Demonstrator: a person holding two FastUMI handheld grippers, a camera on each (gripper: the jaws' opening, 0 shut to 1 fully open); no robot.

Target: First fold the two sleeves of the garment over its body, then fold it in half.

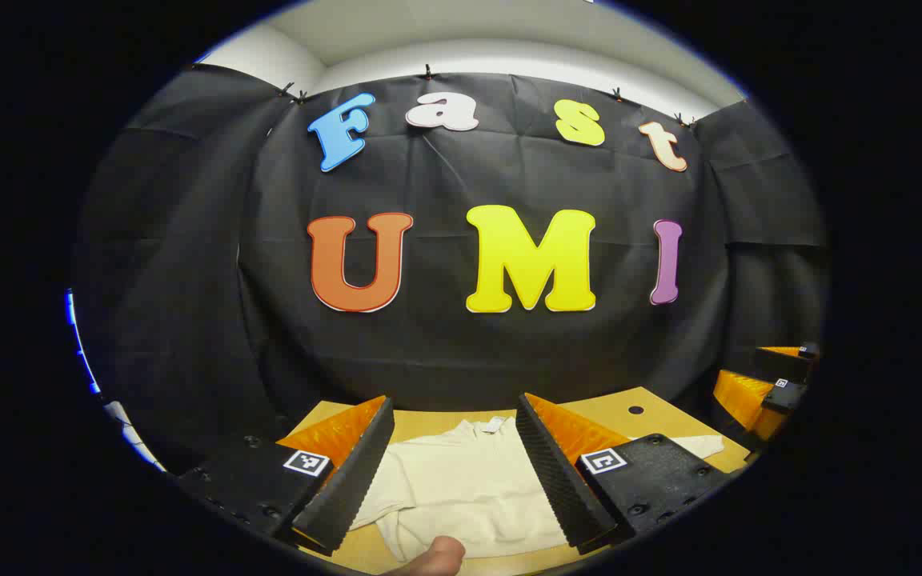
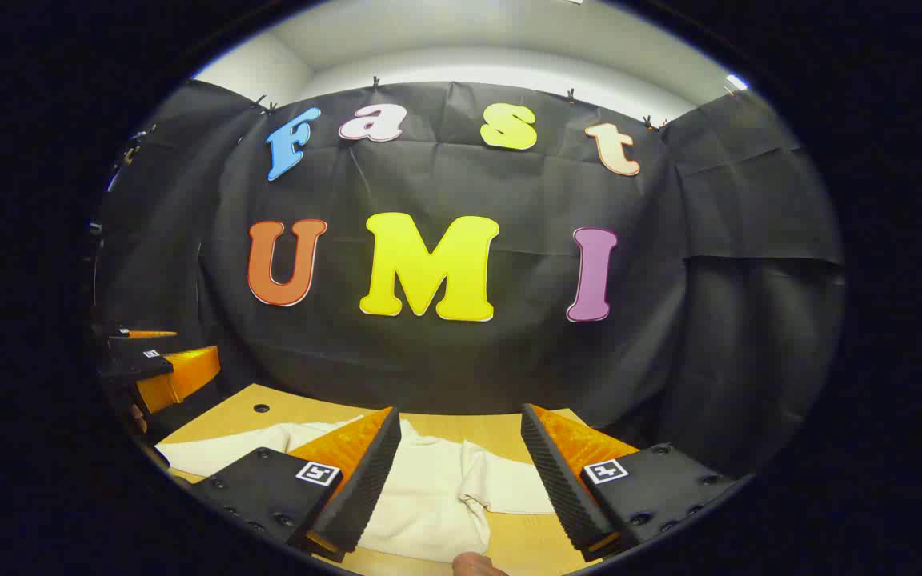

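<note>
Lying flat on the wooden counter (image 1: 653, 416), the cream garment (image 1: 461, 488) sits below and between the fingers of the left claw (image 1: 454, 472), which is spread wide and holds nothing. Right claw (image 2: 459, 480) likewise spread, hovering above the garment (image 2: 429, 496), no contact visible. Sleeve (image 2: 509, 484) extends rightward between its fingers.

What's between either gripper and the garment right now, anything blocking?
Nothing visible. The cream garment lies flat on the wooden table, straight ahead of the open left gripper. The right gripper, also open, hovers over the garment with only bare table and cloth beneath.
</note>
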